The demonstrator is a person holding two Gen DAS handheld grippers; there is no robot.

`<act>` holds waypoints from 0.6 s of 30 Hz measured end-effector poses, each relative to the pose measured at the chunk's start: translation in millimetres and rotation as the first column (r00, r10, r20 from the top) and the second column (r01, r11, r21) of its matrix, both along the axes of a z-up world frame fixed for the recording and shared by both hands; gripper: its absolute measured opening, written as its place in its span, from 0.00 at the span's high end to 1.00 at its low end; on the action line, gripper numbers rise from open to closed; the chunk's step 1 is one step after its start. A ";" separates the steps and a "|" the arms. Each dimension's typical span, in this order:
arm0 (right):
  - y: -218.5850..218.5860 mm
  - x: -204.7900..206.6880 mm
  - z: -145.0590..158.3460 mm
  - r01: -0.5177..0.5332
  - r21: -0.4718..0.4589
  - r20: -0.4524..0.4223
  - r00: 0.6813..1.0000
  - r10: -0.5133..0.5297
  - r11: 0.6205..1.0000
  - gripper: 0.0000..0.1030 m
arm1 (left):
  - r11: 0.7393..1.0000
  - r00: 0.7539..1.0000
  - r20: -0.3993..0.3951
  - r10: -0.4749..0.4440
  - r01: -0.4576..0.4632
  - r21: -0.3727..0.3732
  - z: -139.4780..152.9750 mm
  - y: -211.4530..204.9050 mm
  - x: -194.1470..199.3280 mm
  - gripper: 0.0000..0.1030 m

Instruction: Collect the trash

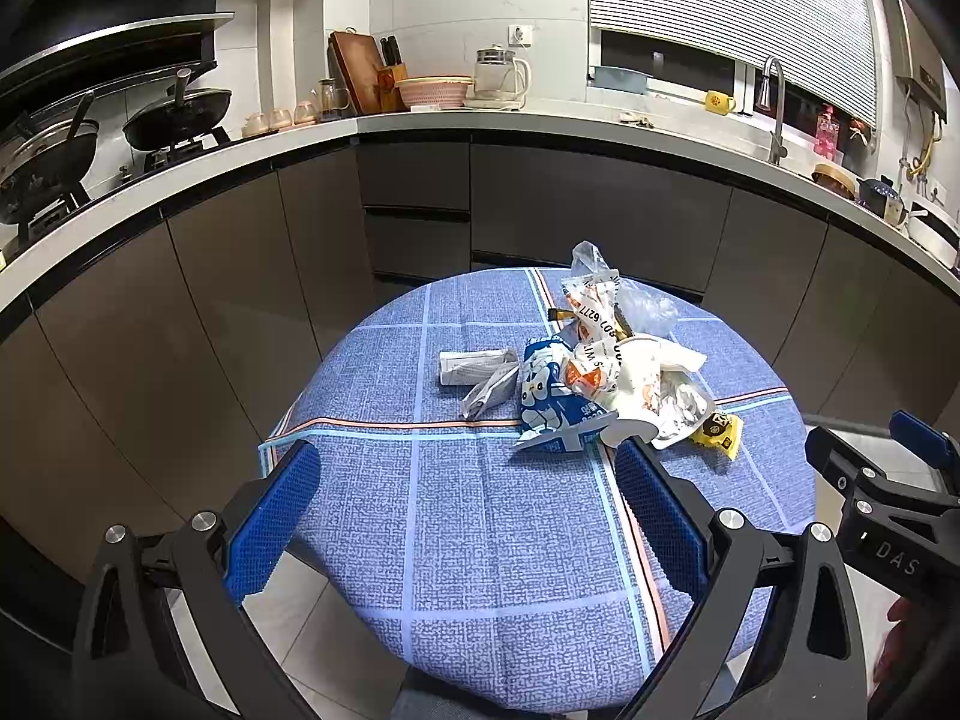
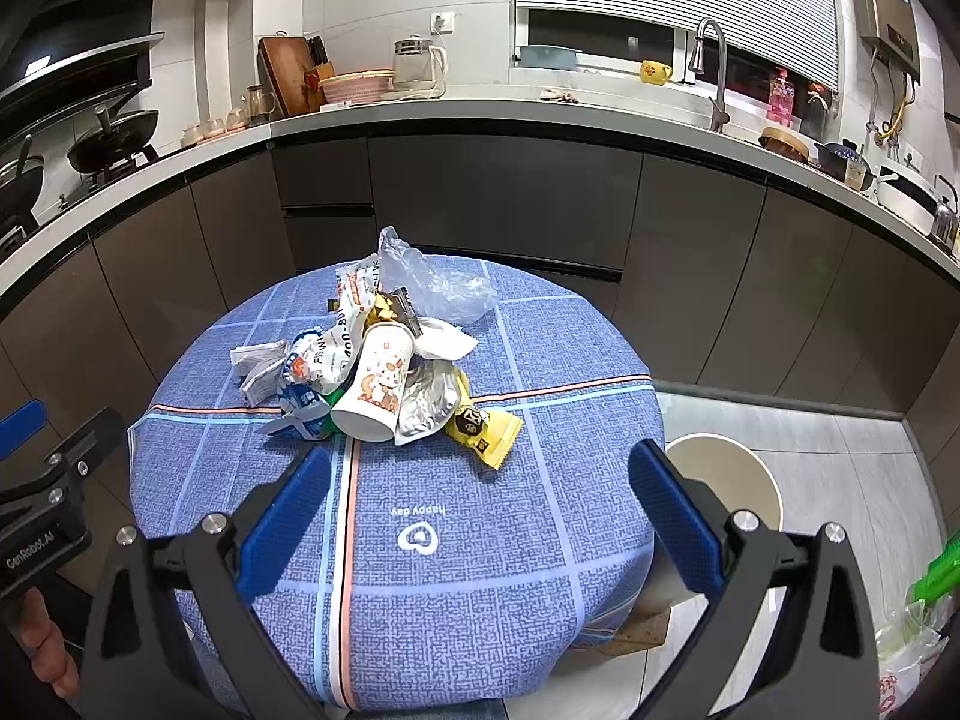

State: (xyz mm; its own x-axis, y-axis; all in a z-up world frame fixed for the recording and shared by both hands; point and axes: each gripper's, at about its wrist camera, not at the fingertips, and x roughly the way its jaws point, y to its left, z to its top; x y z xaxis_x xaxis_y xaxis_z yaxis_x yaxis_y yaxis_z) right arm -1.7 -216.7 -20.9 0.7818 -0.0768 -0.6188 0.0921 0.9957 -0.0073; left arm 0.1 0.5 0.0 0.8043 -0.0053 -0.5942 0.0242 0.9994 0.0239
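Trash: white printed paper cup point(image 2: 378, 384), yellow snack wrapper point(image 2: 486, 429), crumpled clear plastic bag point(image 2: 438, 285), heaped toward far edge of blue checked bench point(image 2: 480, 570).
Left tool point(image 1: 465, 507): spread, empty, above near edge.
Right tool point(image 2: 480, 516): spread, empty.
Floor: perhaps a bin, round beige rim point(image 2: 729, 480).

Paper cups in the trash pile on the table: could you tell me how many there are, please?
1. The paper cup lies tipped in the pile's middle, beside the yellow wrapper; others may be hidden underneath.

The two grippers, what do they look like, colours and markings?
Both the left gripper and right gripper have black angular frames with silver bolts and blue textured finger pads. White lettering marks their bodies; one reads GenRobot.AI.
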 end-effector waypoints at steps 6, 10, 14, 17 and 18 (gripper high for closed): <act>1.5 0.5 0.4 0.004 0.001 -0.001 1.000 -0.004 1.000 0.03 | 1.000 1.000 0.000 -0.001 0.001 0.001 3.4 -7.4 -1.9 0.08; 0.7 0.4 -1.4 0.004 0.001 0.000 1.000 -0.004 1.000 0.03 | 1.000 1.000 0.000 -0.001 0.001 0.001 5.7 -9.5 -1.3 0.08; -0.7 0.5 -1.2 0.003 0.001 -0.001 1.000 -0.003 1.000 0.03 | 1.000 1.000 0.000 -0.001 0.001 0.000 5.4 -9.0 -1.3 0.08; 0.9 0.7 -0.6 0.005 0.001 -0.001 1.000 -0.005 1.000 0.03 | 1.000 1.000 0.000 -0.002 0.002 0.000 7.2 -9.2 -2.7 0.08; 0.7 0.8 -0.5 0.004 0.001 -0.001 1.000 -0.004 1.000 0.03 | 1.000 1.000 0.000 -0.003 0.003 0.000 8.0 -9.6 -2.8 0.08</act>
State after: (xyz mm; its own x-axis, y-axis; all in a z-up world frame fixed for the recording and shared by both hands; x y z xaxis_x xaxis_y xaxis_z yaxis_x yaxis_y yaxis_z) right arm -1.0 -216.1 -21.4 0.7808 -0.0796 -0.6196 0.0965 0.9953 -0.0064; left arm -2.8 -9.1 8.0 0.8040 -0.0076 -0.5946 0.0268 0.9994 0.0235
